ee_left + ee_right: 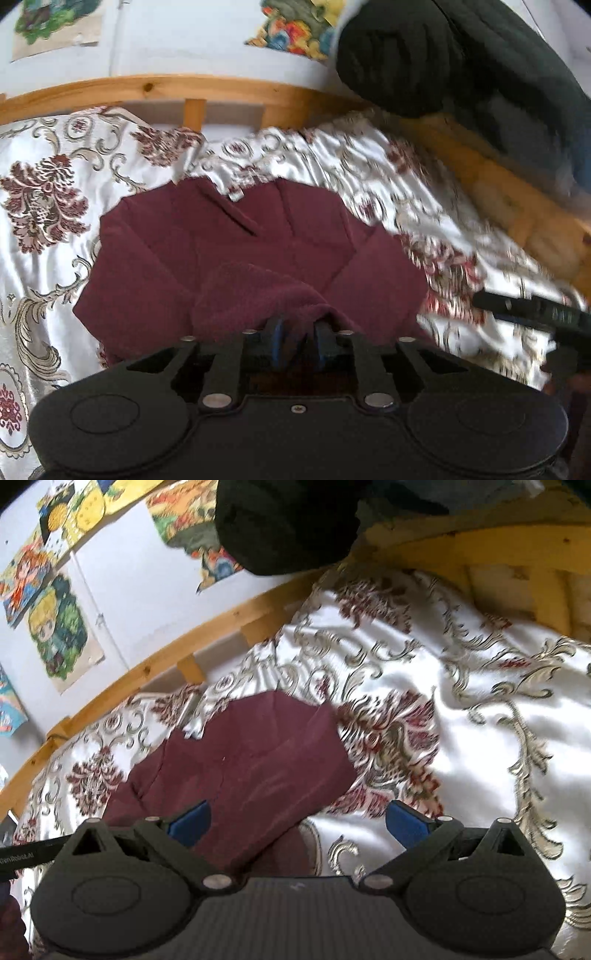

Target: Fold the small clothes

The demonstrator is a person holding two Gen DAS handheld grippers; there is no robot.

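Left wrist view. Shows a small dark red garment (pixel 221 240) spread out on the flowery bedspread (pixel 48 155) of a bed, near the wooden bed frame (pixel 221 88). Shows the left hand-held gripper (pixel 299 328) at the near edge of the garment, with its two fingers close together. Has a fuzzy hump of the dark red cloth draped right over the fingertips. Hides the tips, so cannot tell if pinching the cloth or only sitting under it.

Right wrist view. Shows the same garment (pixel 251 760) from the other side, lying flat on the shiny bedspread (pixel 461 701), with one corner reaching toward the camera. Shows the right hand-held gripper (pixel 297 827) let go and spread wide, with nothing in its grip. Hangs over that near corner, the left blue pad above the cloth and the right blue pad above the bare bedspread.

Looks soft, light and floppy, with a smooth outside and a fluffy inside. Will likely bend anywhere and droop when lifted, so needs a hold at two spots. Looks thick enough to pinch with ease. May slide a little on the shiny bedspread when pulled. Best to take hold at an edge or a corner, pinching only the layer that must fold over, not the bedspread under it.
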